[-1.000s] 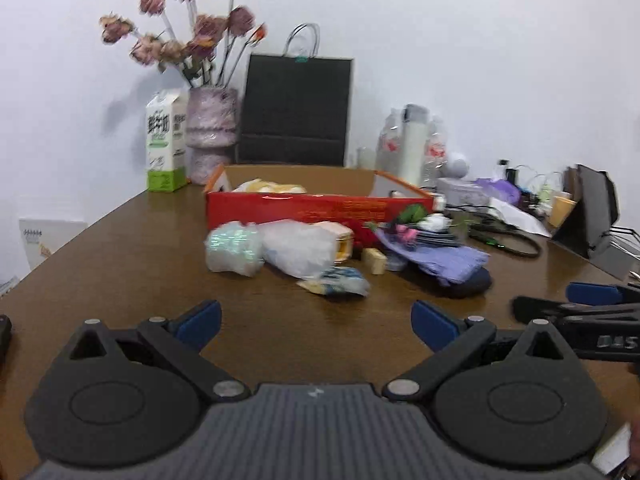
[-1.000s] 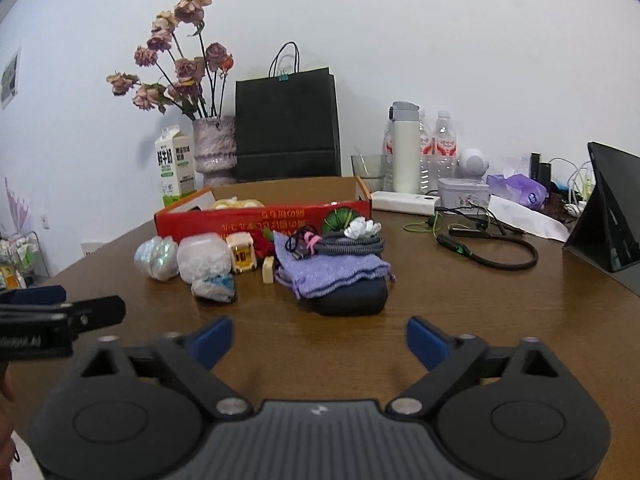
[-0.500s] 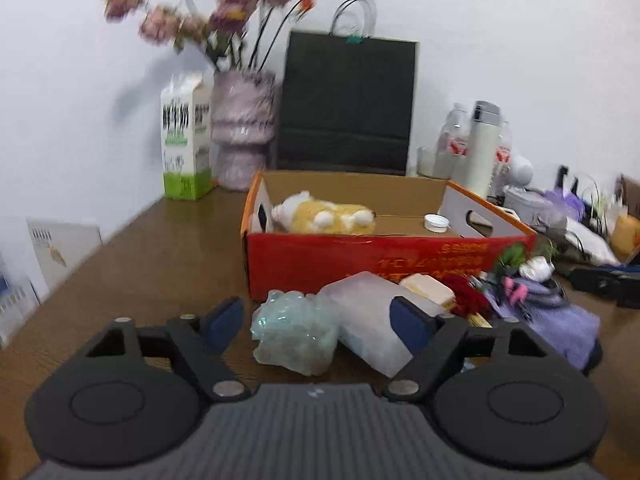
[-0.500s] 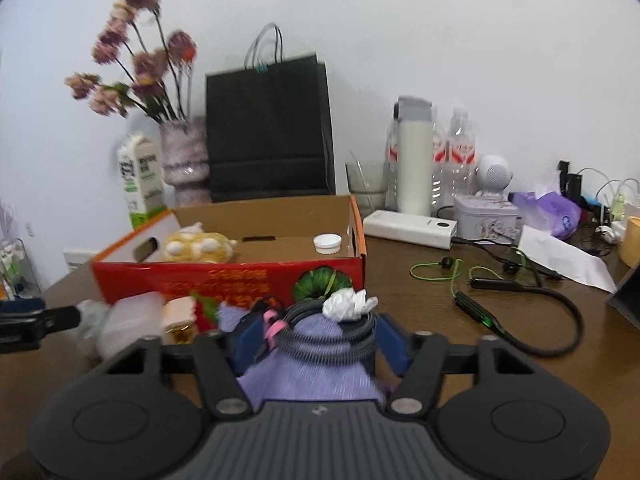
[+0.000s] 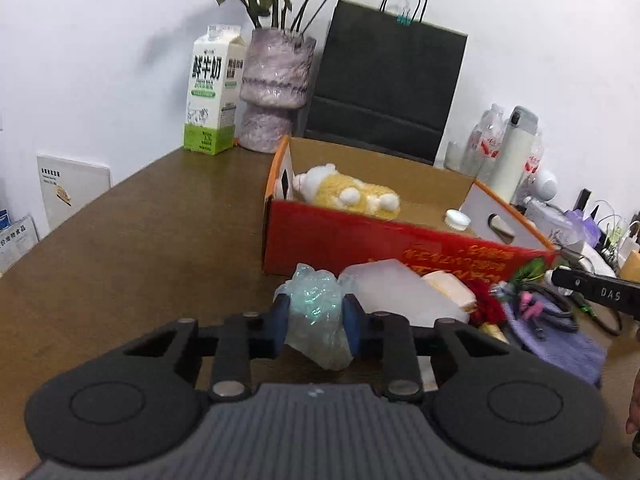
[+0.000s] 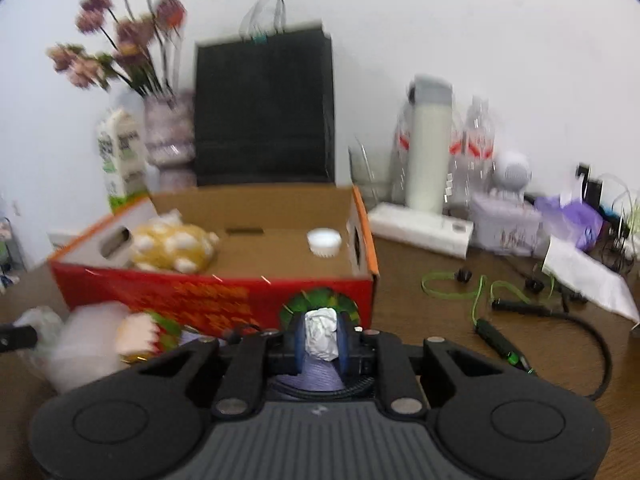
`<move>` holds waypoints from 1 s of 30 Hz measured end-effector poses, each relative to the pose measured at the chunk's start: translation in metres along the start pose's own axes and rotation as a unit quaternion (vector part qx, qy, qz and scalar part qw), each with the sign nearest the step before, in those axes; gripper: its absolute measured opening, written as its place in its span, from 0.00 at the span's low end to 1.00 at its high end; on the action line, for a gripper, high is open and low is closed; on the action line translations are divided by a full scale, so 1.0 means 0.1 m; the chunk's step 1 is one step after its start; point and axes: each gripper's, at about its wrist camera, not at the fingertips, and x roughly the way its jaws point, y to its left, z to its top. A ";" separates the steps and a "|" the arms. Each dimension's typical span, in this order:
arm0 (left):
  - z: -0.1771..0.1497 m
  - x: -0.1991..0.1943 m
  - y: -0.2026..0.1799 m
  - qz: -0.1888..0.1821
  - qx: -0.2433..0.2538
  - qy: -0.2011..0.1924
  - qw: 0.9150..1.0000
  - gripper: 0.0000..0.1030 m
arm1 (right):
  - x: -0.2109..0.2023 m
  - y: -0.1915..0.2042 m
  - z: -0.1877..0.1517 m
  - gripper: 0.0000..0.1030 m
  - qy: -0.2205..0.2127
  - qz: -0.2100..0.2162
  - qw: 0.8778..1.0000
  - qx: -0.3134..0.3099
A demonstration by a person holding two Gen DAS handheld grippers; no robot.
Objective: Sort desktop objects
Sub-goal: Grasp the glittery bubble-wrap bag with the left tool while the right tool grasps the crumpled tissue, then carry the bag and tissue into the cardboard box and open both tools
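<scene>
Fingers (image 5: 280,330) of the left gripper (image 5: 314,328) are pinched on a crumpled plastic wad (image 5: 314,312), right gripper (image 6: 321,340) fingers on a white paper ball (image 6: 320,332), both held just before the red box (image 5: 360,240).

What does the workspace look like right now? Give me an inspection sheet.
Surface: brown wooden table.
Job's things: red cardboard box holding a yellow plush toy and a white cap; crinkled plastic bag; crumpled white paper.
Clutter: purple cloth, milk carton, vase, black bag, bottles.
Grippers: left gripper shut on the plastic bag; right gripper shut on the paper.
Cables: green-black earphone cable.
Surroundings: white wall.
</scene>
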 end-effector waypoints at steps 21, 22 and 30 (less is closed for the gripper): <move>-0.58 -1.39 -0.68 -0.082 0.070 -0.049 0.993 0.27 | -1.72 0.55 -0.90 0.16 -0.001 0.087 0.996 0.003; -0.61 -1.43 -0.67 -0.082 0.072 -0.051 0.993 0.27 | -1.76 0.55 -0.90 0.16 -0.006 0.081 0.997 0.002; -0.62 -1.49 -0.65 -0.087 0.073 -0.059 0.992 0.27 | -1.88 0.55 -0.84 0.16 -0.025 0.077 0.997 -0.006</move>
